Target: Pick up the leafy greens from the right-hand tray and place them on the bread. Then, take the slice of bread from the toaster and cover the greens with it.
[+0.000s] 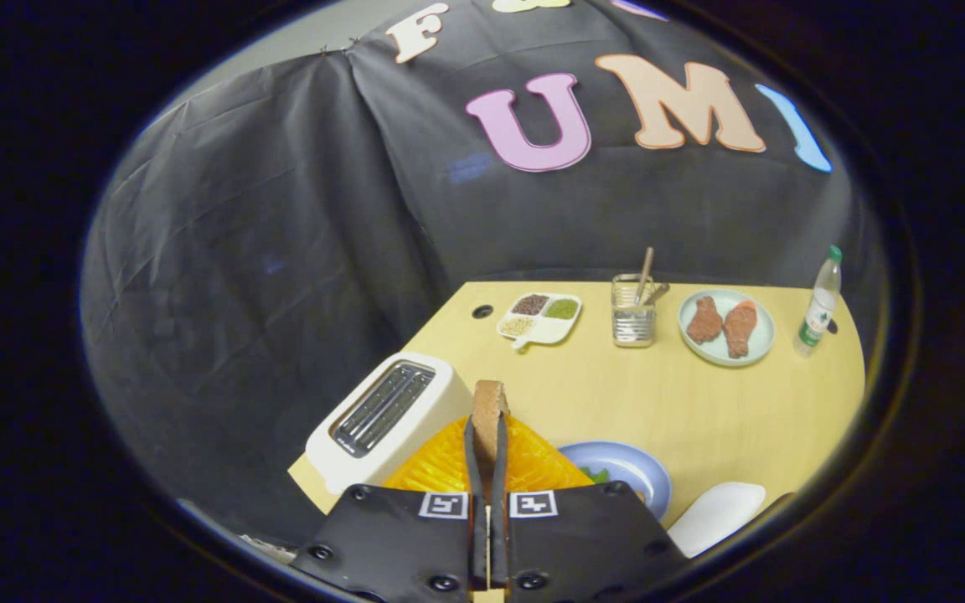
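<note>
The wooden table (700, 402) carries everything. A white toaster (386, 419) stands at its near left, slots empty, just left of the fingers. An orange tray (533, 465) lies under the gripper (487, 456). To its right sits a blue plate (642, 469) with a bit of leafy greens (598, 475) at its edge. Farther back are a plate of two meat pieces (725, 327), a divided dish of grains (539, 318), a clear utensil holder (633, 310) and a water bottle (822, 301). The fingers are clamped on a slice of bread (487, 410), held upright on edge.
</note>
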Available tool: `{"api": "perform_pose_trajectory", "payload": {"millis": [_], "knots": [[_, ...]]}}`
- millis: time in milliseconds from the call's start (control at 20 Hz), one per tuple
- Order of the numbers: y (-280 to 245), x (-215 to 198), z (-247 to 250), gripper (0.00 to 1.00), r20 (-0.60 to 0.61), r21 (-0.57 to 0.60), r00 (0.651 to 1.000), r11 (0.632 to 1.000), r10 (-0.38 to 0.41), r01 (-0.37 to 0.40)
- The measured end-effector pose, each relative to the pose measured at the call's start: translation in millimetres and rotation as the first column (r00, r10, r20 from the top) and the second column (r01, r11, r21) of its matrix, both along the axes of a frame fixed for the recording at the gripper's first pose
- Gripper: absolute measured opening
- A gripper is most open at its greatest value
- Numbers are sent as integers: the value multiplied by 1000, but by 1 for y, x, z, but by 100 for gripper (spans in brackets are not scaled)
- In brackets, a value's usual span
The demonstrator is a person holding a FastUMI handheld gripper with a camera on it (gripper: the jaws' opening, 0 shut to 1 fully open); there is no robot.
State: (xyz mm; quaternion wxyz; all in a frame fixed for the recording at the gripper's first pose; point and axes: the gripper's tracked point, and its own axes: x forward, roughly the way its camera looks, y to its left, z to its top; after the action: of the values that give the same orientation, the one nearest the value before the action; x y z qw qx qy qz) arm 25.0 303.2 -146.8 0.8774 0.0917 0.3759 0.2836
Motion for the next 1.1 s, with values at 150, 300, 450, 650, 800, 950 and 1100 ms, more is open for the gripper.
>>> {"api": "perform_pose_trajectory", "payload": {"millis": [150, 300, 450, 650, 800, 950, 1100], "knots": [[-12, -6, -17, 4, -40, 22, 999, 999, -27, 28], [-21, -14, -36, 7, -87, 46, 995, 998, -37, 41], [-35, -16, -56, 7, -112, 37, 992, 997, -62, 67], [-56, -15, -79, 7, -178, 51, 977, 990, -118, 129], [-71, -16, -94, 9, -214, 37, 967, 988, -141, 152], [-88, -24, -108, 20, -234, -9, 961, 989, -149, 151], [-99, -24, -121, 40, -232, -49, 960, 988, -156, 149]]}}
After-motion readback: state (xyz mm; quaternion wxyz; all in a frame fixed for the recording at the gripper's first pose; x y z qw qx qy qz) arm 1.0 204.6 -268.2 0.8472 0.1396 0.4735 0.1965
